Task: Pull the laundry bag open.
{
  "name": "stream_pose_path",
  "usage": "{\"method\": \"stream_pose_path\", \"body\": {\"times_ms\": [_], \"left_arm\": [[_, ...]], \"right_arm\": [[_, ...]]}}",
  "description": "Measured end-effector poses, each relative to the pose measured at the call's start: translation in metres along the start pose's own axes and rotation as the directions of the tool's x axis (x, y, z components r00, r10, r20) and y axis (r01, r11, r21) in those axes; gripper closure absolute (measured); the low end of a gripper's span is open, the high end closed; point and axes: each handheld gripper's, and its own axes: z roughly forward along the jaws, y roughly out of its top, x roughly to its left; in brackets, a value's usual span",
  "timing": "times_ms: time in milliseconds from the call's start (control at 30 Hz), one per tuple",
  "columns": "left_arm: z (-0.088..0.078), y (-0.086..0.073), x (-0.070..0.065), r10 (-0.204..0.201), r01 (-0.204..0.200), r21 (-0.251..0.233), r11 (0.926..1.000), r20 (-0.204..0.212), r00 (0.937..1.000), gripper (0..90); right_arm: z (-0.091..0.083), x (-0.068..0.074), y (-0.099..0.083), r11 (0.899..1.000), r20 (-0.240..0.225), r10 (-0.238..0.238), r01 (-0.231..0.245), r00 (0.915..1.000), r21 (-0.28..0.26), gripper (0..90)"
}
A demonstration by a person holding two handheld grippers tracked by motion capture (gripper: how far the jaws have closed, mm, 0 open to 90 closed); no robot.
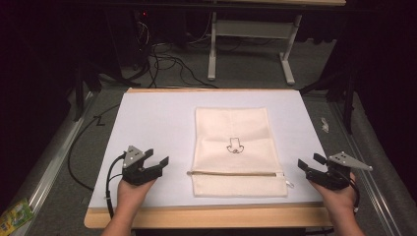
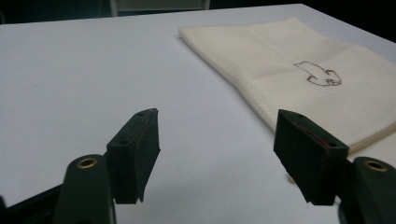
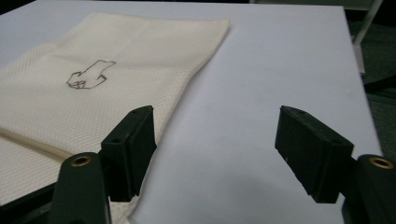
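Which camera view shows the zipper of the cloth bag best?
The high view: the zipper runs whole across the bag near its front edge, with the pull at its right end. The right gripper view shows a short stretch beside a claw jaw. The left gripper view shows the bag's edge, no clear zipper.

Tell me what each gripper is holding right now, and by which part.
Nothing is held. The left gripper and right gripper both stand open beside the cream zip pouch, which lies flat on the table.

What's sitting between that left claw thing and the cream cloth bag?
Nothing: bare white table separates the left gripper from the cream bag, in the high view and the left gripper view.
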Motion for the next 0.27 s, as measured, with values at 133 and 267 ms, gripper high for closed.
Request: {"method": "stream_pose_path", "body": {"times_ms": [133,267], "left_arm": [[0.0,-0.0004,0.0031,-0.012,0.012,-0.002,0.9999,-0.024,0.9996,24.8],[0.004,0.0001,-0.0028,0.028,-0.028,0.011,0.9996,-0.029,0.9992,20.2]], "right_arm": [[-0.0018,-0.0072,-0.0004,1.0,0.01,0.015,-0.015,0.9998,-0.015,27.6],[-0.0006,-0.0049,-0.0004,1.0,0.012,0.002,-0.002,0.9999,-0.019,27.5]]}}
